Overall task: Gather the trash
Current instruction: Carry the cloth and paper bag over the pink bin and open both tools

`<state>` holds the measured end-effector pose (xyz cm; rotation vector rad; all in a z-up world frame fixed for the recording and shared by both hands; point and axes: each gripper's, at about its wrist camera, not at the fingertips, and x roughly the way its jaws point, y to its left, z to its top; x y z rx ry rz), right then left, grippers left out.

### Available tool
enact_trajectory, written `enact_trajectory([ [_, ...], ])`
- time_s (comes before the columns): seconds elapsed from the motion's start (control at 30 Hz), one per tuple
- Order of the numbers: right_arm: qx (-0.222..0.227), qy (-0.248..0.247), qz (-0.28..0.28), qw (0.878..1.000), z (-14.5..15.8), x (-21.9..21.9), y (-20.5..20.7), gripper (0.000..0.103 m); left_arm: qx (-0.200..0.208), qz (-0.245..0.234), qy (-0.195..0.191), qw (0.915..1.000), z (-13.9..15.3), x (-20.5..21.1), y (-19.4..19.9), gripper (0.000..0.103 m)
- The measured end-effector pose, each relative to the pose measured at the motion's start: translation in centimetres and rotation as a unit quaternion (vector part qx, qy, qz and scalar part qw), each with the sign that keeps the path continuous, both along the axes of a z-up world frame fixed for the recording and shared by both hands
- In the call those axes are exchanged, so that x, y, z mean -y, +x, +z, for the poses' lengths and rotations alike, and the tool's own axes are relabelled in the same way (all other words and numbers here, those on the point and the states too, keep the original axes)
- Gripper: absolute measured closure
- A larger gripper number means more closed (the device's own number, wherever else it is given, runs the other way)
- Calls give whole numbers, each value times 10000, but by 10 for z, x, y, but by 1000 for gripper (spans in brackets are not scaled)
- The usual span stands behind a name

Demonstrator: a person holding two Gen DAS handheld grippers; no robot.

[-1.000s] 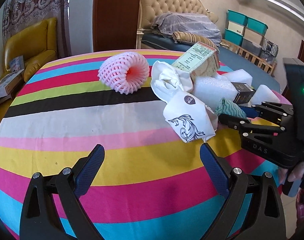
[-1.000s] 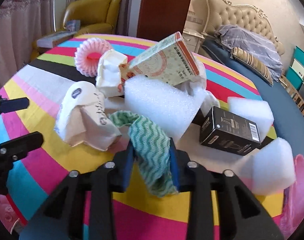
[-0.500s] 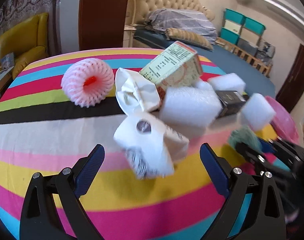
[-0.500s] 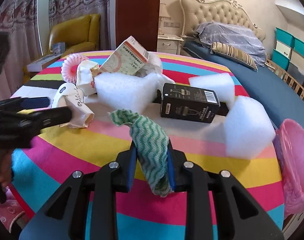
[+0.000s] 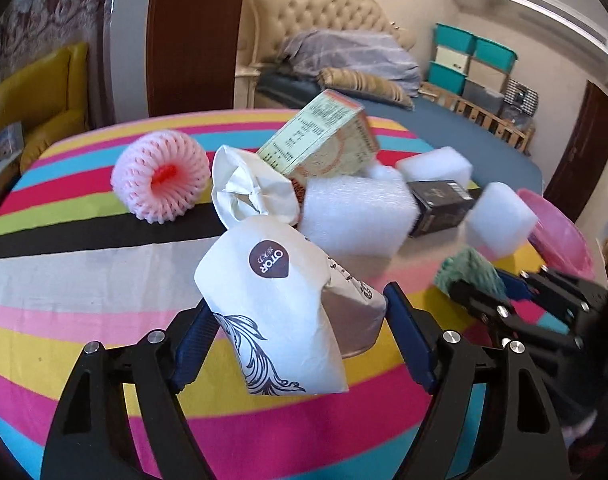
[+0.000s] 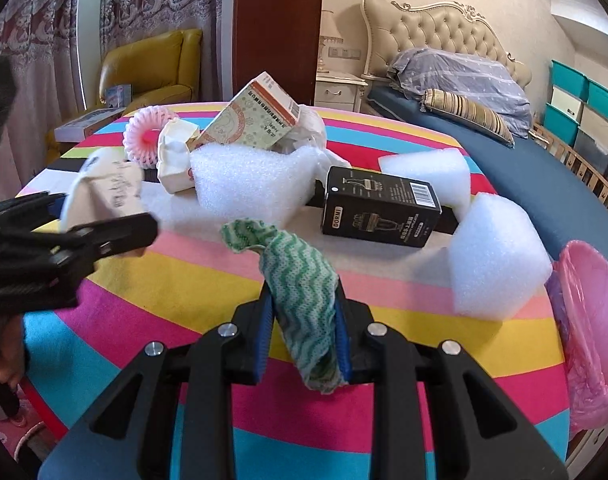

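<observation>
White paper bag (image 5: pixel 272 312) lengthwise between closing left fingers (image 5: pixel 192 344), right fingers (image 6: pixel 264 332) clamping green cloth (image 6: pixel 304 300)

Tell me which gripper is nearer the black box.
Right. The right gripper, shut on the green cloth, sits just before the black box; the left gripper is farther, around the white paper bag.

White paper bag (image 5: pixel 272 312), black scrollwork, brown logo; green-white zigzag cloth (image 6: pixel 304 300); rainbow-striped tablecloth (image 6: pixel 184 280); pink bin liner (image 6: pixel 595 320).
</observation>
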<state>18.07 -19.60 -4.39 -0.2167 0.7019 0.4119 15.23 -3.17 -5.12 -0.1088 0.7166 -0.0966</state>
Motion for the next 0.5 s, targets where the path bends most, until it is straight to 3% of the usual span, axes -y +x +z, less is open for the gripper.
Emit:
enact_trajectory([
  [0.23,65,99,-134,9998,5,16,-16,77,537,-152,309,9980,16,14,-27,28],
  [0.5,170,125,-472,9987,9,55,-36,77,630,-549,386,9958,17,33,-30,28],
])
